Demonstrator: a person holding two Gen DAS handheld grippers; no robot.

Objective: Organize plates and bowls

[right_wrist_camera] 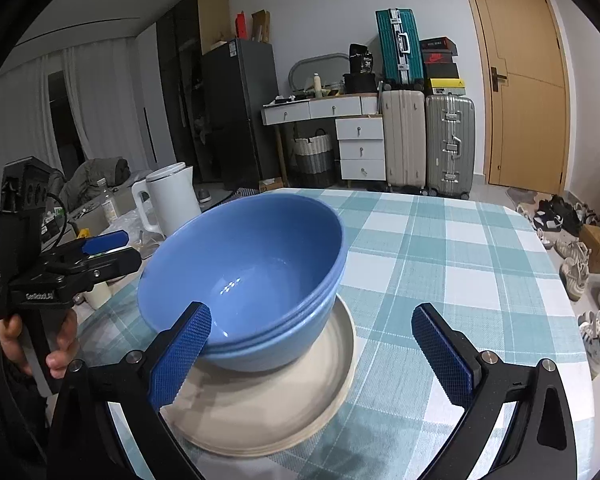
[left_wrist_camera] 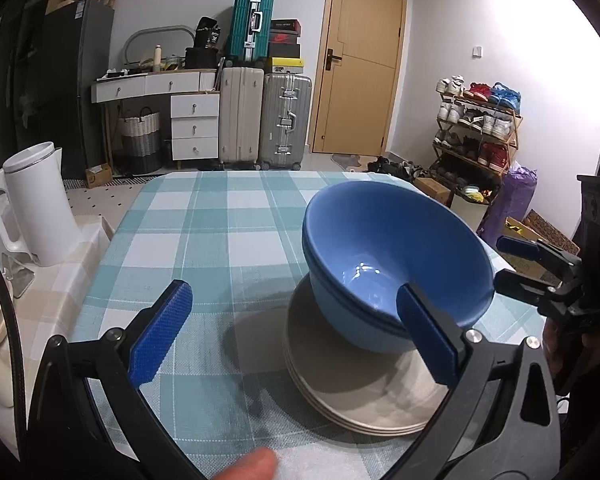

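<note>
I see checked tablecloth [left_wrist_camera: 204,240] covering table. Beige plate stack [right_wrist_camera: 284,412] near my edge, nested blue bowls [right_wrist_camera: 256,264] tilted on top of it. White kettle [left_wrist_camera: 36,208] at 9 o'clock. My left gripper [left_wrist_camera: 296,336] jaws wide apart, empty; right gripper [right_wrist_camera: 320,352] likewise, bowls at its 10 o'clock.

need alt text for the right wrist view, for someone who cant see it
Nested blue bowls sit on a stack of beige plates on a teal checked tablecloth, just ahead of the open, empty right gripper. At left a hand holds the left gripper, also open, with a white kettle behind.
</note>
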